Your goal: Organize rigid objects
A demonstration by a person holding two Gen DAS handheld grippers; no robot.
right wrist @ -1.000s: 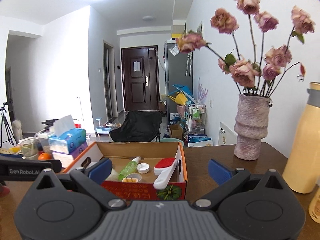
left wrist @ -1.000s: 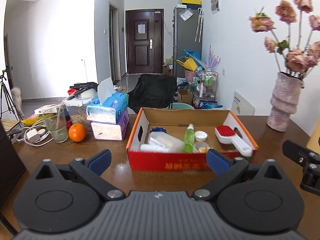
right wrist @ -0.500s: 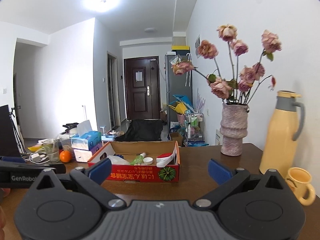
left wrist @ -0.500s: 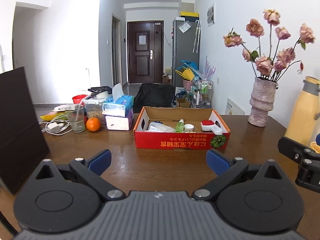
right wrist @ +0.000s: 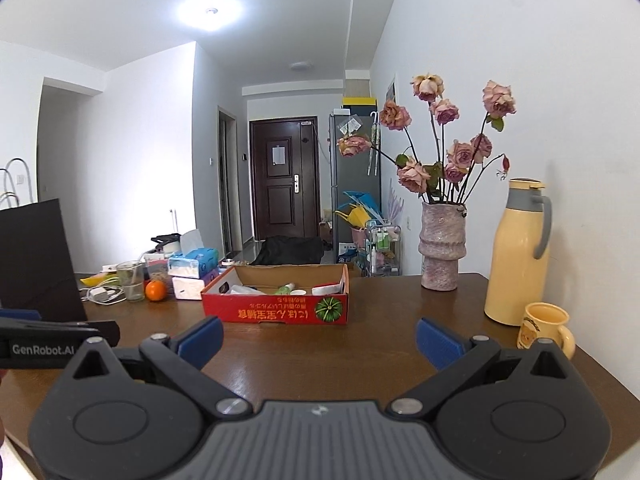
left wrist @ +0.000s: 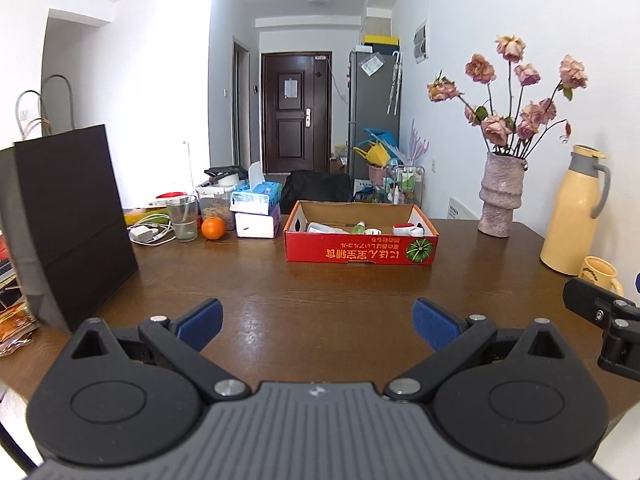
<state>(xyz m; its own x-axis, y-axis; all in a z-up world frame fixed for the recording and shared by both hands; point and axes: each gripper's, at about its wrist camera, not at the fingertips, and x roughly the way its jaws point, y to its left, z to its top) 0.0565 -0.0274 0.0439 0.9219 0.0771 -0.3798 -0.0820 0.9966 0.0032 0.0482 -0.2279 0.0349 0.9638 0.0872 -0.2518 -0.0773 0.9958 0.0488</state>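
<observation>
Open red cardboard box (left wrist: 361,255), items inside

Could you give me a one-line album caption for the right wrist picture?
Open right hand-held gripper hovering over a wooden table, facing a red cardboard box of small items.

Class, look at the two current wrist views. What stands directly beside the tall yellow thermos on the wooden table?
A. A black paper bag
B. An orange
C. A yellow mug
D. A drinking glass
C. The yellow mug sits right next to the yellow thermos at the table's right edge, while the orange, drinking glass and black paper bag are all over on the left side.
</observation>
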